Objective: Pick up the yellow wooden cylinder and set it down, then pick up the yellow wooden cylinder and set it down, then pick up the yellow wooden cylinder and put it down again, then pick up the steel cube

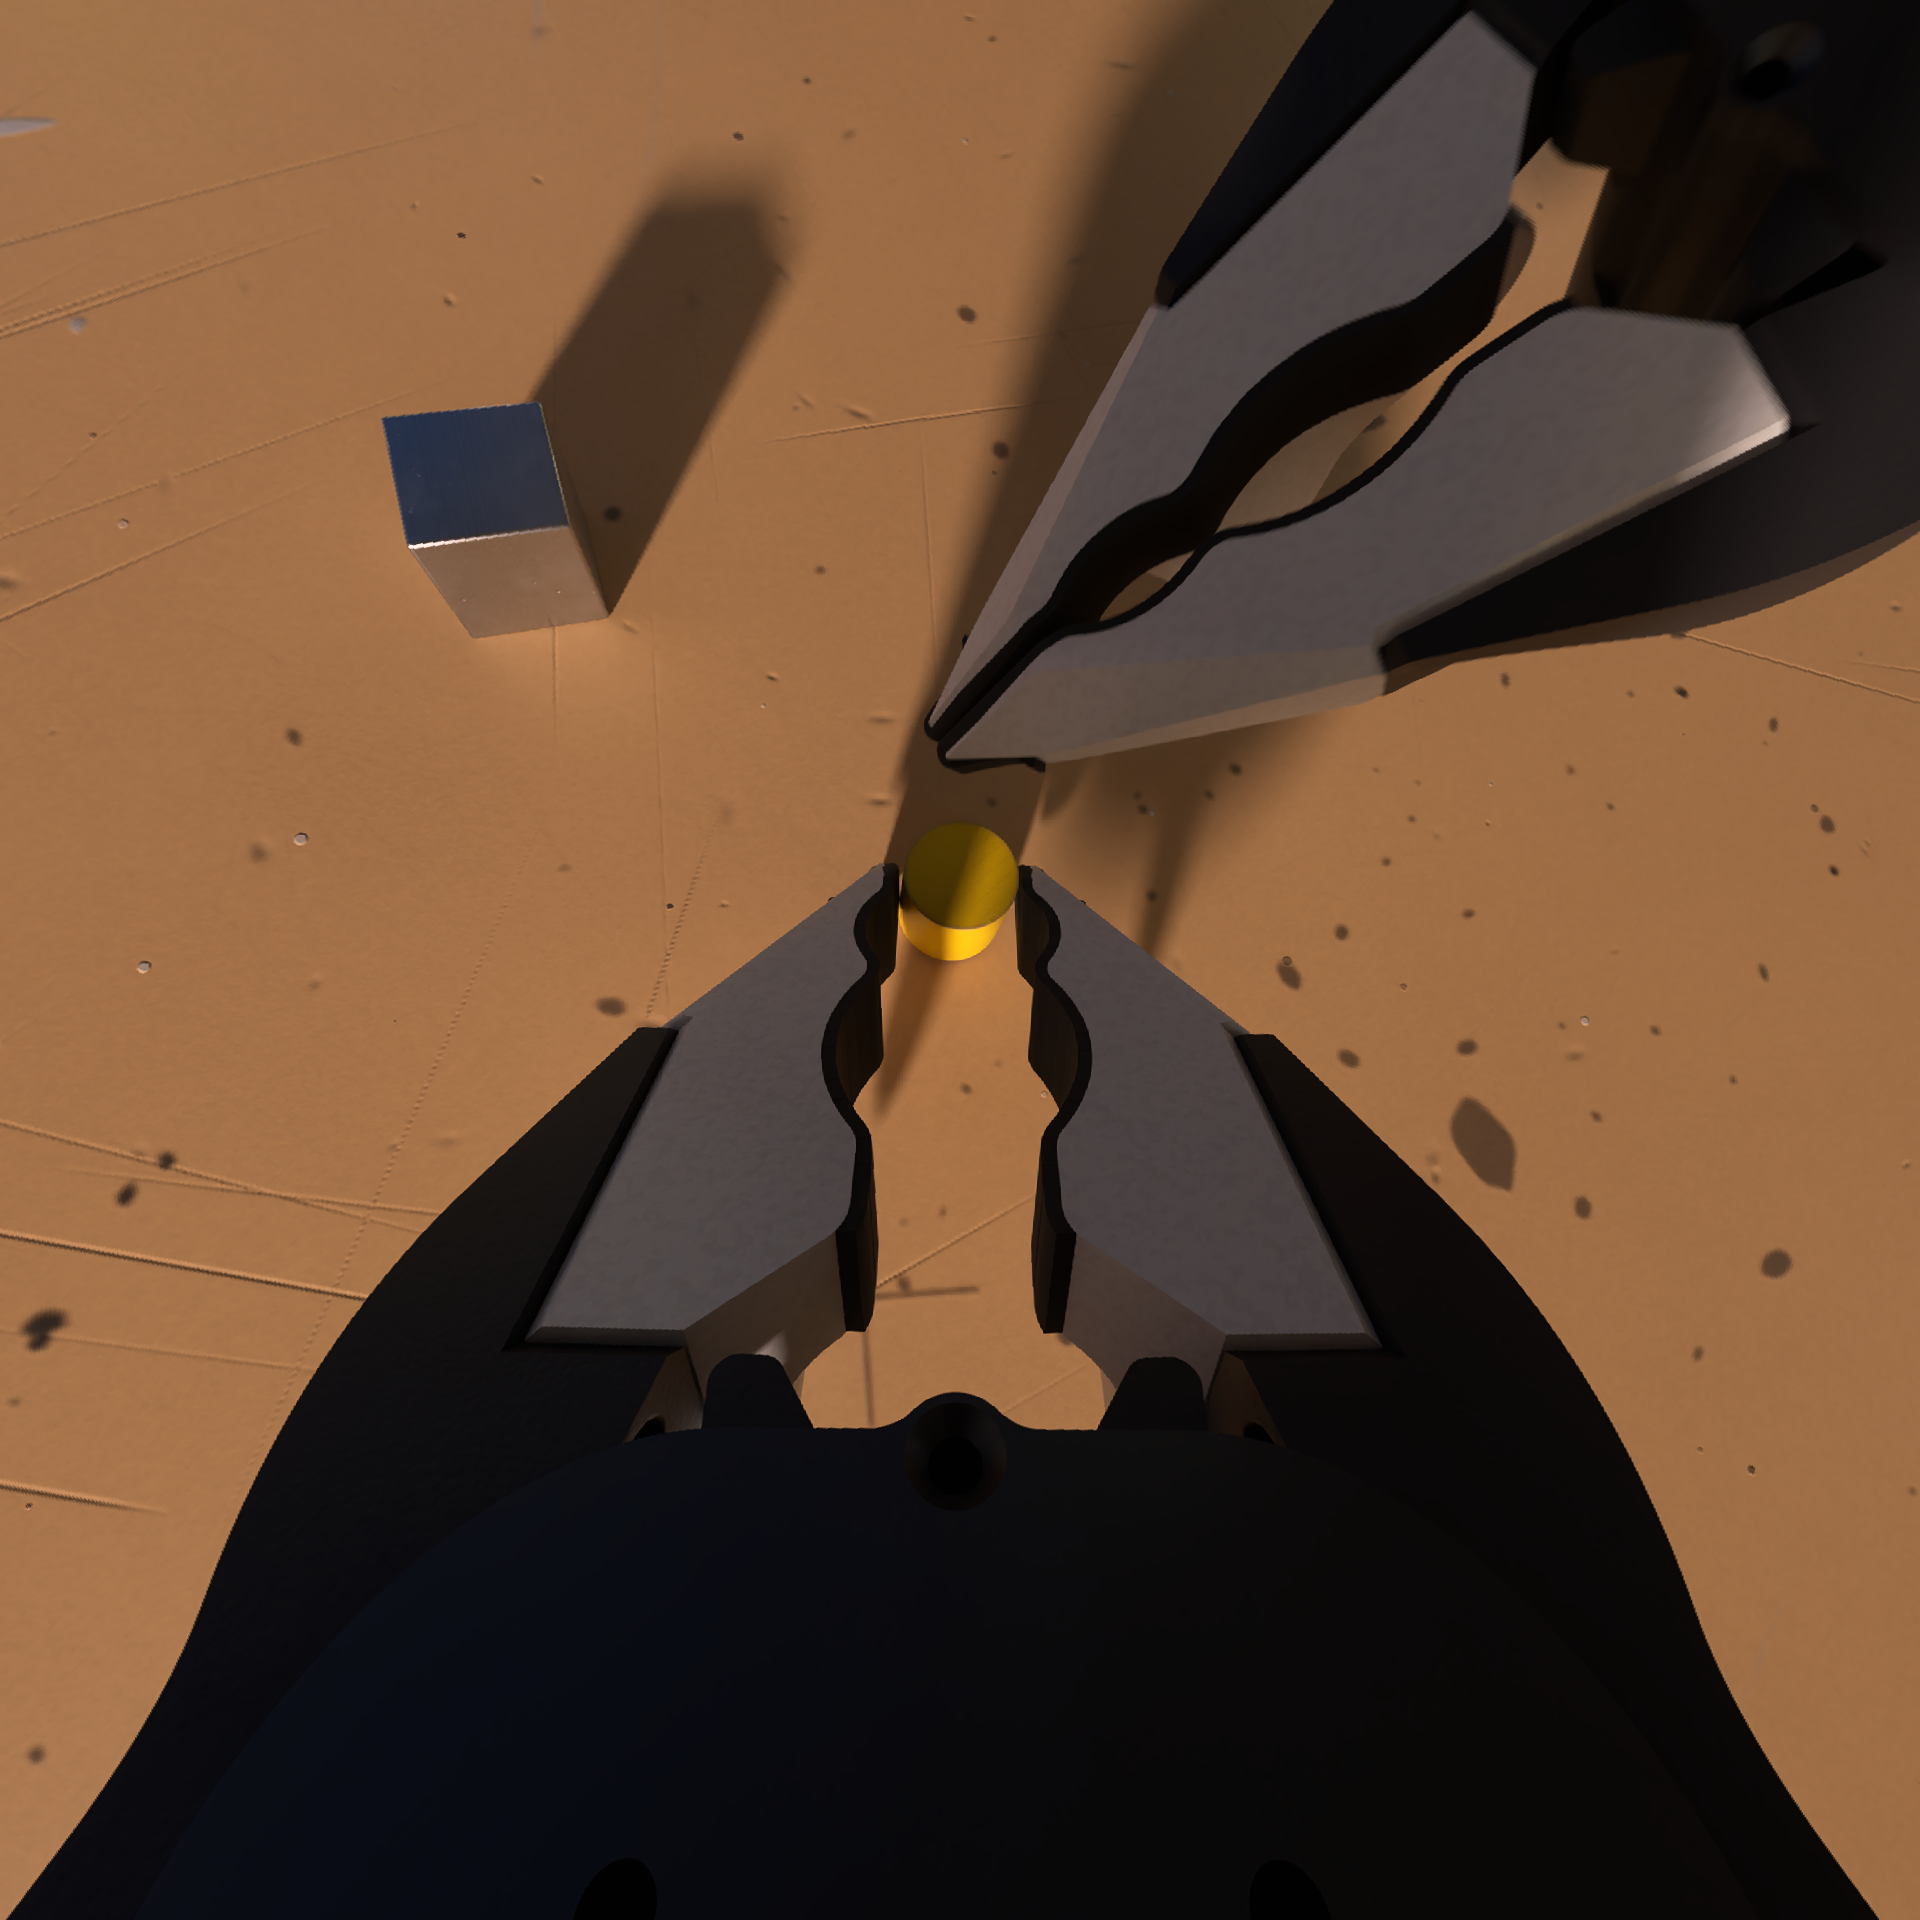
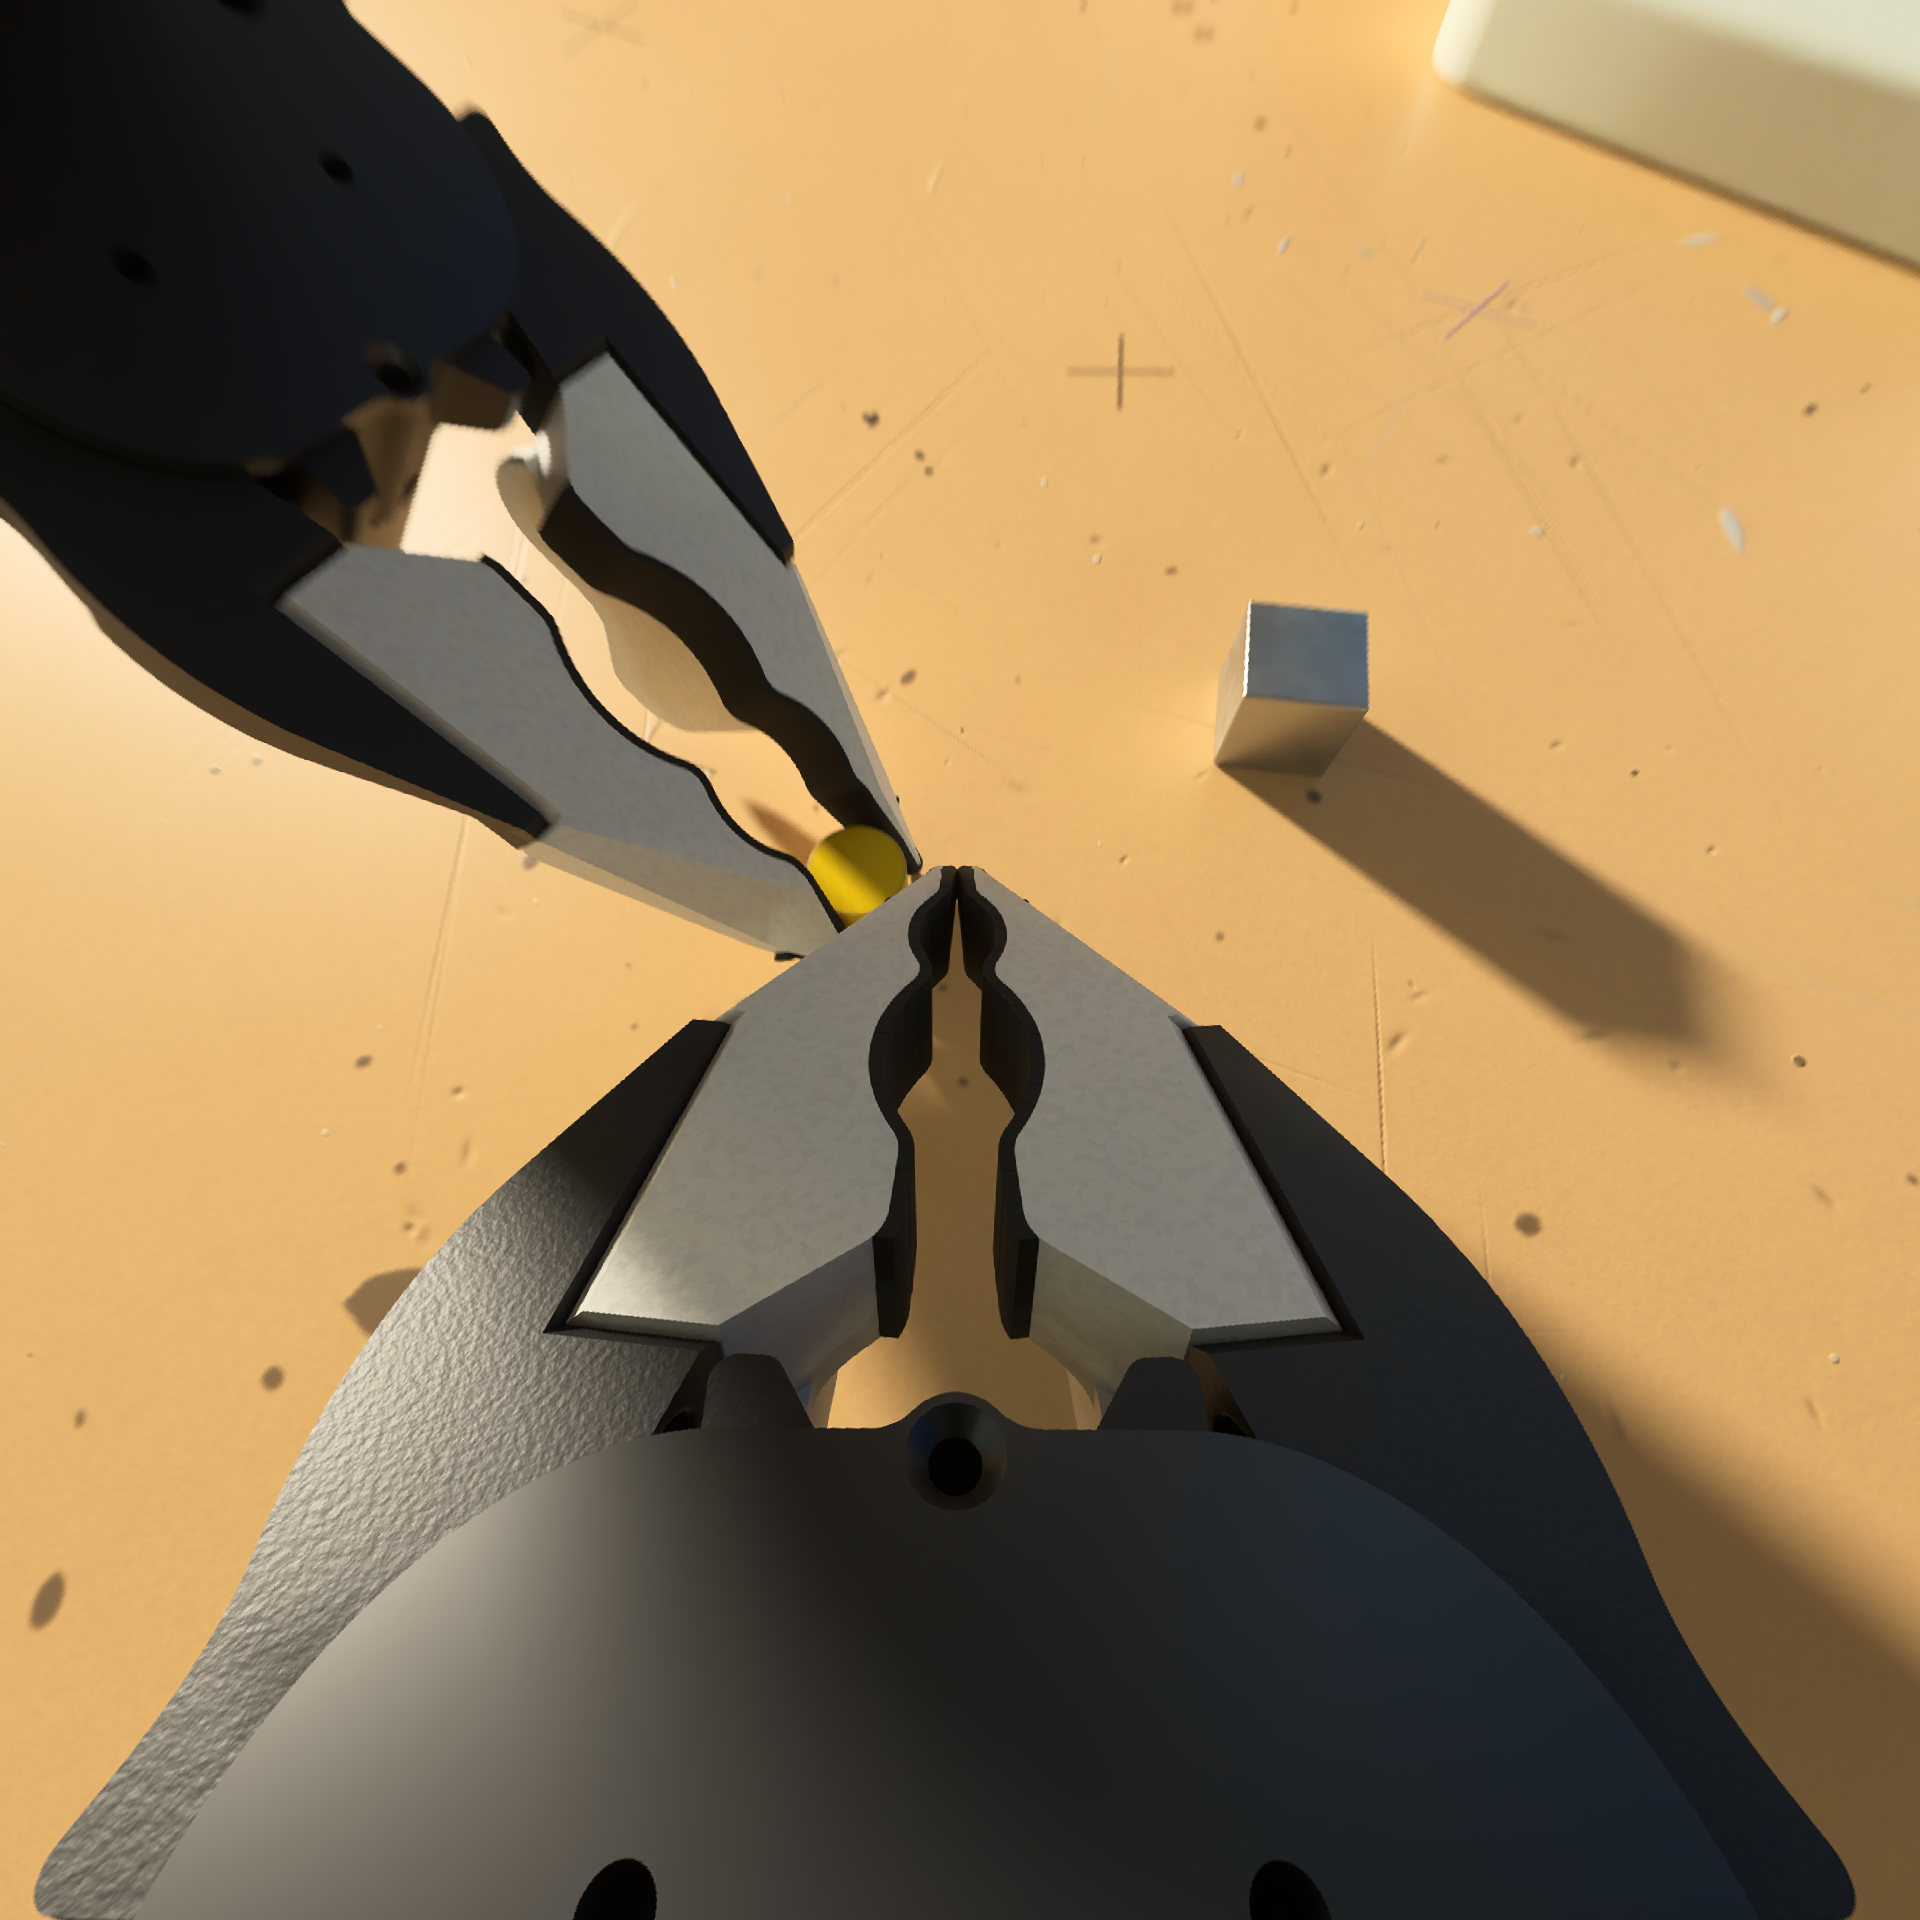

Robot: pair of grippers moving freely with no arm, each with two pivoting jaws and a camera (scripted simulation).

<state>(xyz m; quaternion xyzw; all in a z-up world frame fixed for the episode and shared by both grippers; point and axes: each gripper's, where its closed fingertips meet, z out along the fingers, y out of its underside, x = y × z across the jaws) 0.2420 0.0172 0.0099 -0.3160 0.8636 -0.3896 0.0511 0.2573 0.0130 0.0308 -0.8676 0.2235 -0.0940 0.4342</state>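
The yellow wooden cylinder [image 1: 958, 883] stands upright between the fingertips of my left gripper [image 1: 958, 906], which is shut on it, one finger touching each side. Whether it rests on the tabletop or is held just above it cannot be told. In the right wrist view the cylinder [image 2: 857, 868] shows pinched at the tips of the left gripper [image 2: 868, 902]. My right gripper [image 2: 956, 875] is shut and empty, its tips just right of the cylinder; in the left wrist view it [image 1: 961, 743] hovers just beyond the cylinder. The steel cube [image 1: 488, 520] sits alone at the far left, also seen in the right wrist view [image 2: 1294, 686].
The orange-brown tabletop [image 1: 312, 1039] is scratched and speckled. A pale cream block [image 2: 1714, 104] lies at the far right corner of the right wrist view. The two grippers' tips are very close together over the cylinder.
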